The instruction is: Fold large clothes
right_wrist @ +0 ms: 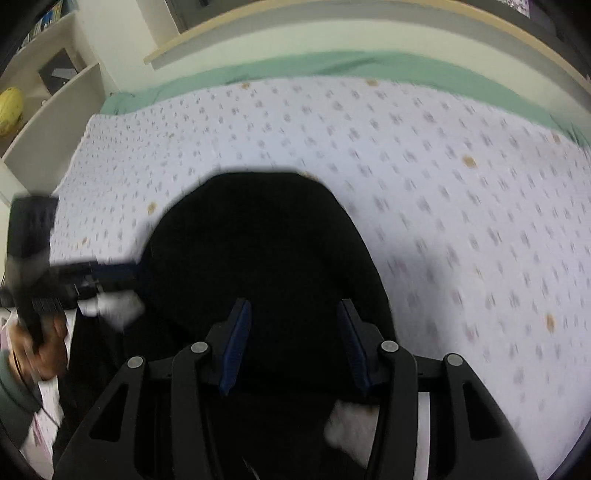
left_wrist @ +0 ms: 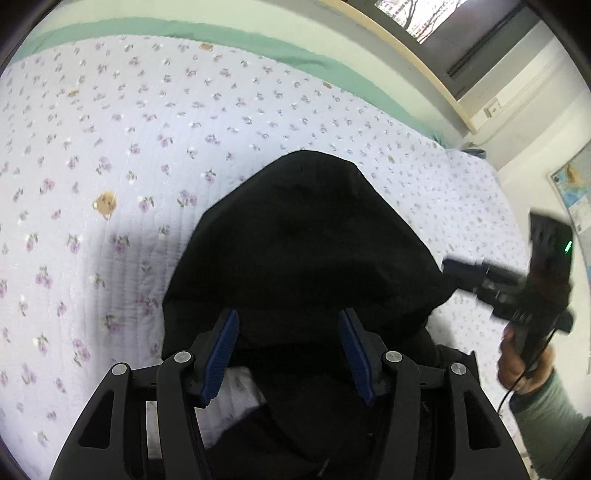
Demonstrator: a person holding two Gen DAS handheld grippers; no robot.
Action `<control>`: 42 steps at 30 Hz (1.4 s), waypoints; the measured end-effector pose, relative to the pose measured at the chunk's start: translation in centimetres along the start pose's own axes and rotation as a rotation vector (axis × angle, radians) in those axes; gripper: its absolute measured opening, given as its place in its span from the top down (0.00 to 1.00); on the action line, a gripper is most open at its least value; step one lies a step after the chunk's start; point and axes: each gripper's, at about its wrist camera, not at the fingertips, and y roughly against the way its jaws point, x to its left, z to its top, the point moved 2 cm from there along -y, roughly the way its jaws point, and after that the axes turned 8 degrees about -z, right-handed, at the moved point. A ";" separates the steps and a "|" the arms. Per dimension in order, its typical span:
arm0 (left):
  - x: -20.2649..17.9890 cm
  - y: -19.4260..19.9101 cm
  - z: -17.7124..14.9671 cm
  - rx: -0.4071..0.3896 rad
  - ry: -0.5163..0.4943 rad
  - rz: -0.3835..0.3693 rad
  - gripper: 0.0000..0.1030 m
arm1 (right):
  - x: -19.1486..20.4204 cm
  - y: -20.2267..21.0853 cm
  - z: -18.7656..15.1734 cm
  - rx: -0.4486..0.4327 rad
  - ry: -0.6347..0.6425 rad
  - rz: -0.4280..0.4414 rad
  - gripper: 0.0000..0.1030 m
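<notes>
A black garment (left_wrist: 306, 243) lies bunched on a floral lilac quilt (left_wrist: 110, 147). My left gripper (left_wrist: 288, 345) is open above its near part, the blue pads apart with cloth below them. My right gripper (right_wrist: 293, 341) is also open over the same black garment (right_wrist: 258, 251). The right gripper shows in the left wrist view (left_wrist: 461, 267) at the garment's right edge. The left gripper shows in the right wrist view (right_wrist: 110, 273) at its left edge. Both views are motion-blurred at the sides.
A green sheet (left_wrist: 221, 35) borders the quilt's far side below a wooden window ledge (left_wrist: 406, 48). White shelves (right_wrist: 44, 110) with a yellow object stand at the bed's left end. A map (left_wrist: 572, 195) hangs on the right wall.
</notes>
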 end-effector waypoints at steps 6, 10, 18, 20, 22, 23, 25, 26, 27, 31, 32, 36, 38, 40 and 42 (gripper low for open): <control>3.7 -4.5 -1.0 0.109 0.119 -0.001 0.43 | -1.7 -6.7 -4.4 0.179 -0.063 -0.003 0.50; 2.6 -3.2 -0.4 0.150 0.043 0.001 0.43 | -2.5 -5.7 -3.9 0.183 -0.065 0.021 0.50; 0.5 2.5 4.7 0.050 -0.093 -0.096 0.18 | -4.1 0.3 1.2 0.019 -0.029 0.133 0.36; 1.6 1.5 6.7 0.074 -0.068 -0.126 0.18 | -4.6 -0.5 3.3 0.014 -0.023 0.150 0.36; 3.5 0.1 8.2 0.118 -0.019 -0.132 0.18 | -4.9 -1.7 4.4 0.033 -0.025 0.180 0.36; 4.1 -0.9 8.9 0.144 0.006 -0.120 0.18 | -5.2 -3.0 5.1 0.057 -0.027 0.204 0.36; 5.1 -2.7 9.3 0.194 0.033 -0.166 0.18 | -5.2 -4.7 5.7 0.088 -0.017 0.207 0.36; 5.5 -3.6 9.3 0.210 0.048 -0.198 0.18 | -5.3 -5.9 6.1 0.101 -0.011 0.216 0.36; 6.0 -4.1 9.3 0.227 0.058 -0.226 0.18 | -5.5 -7.2 6.4 0.122 -0.008 0.233 0.36; 6.3 -7.1 9.1 0.268 0.101 -0.262 0.18 | -4.4 -11.0 6.7 0.215 0.005 0.286 0.36; 6.1 -7.5 9.1 0.264 0.100 -0.267 0.18 | -3.8 -12.0 6.5 0.244 0.015 0.295 0.35; 3.4 -6.0 8.5 0.232 -0.025 -0.248 0.50 | -1.1 -11.0 6.1 0.225 0.120 0.301 0.68; 2.0 -3.8 7.8 0.217 -0.081 -0.241 0.57 | 0.4 -8.0 5.4 0.168 0.190 0.273 0.81; 0.2 -1.0 6.8 0.189 -0.124 -0.268 0.60 | 1.7 -4.4 4.3 0.100 0.235 0.239 0.82; -2.0 2.7 5.0 0.162 -0.185 -0.258 0.60 | 3.2 -0.6 2.9 0.027 0.251 0.211 0.82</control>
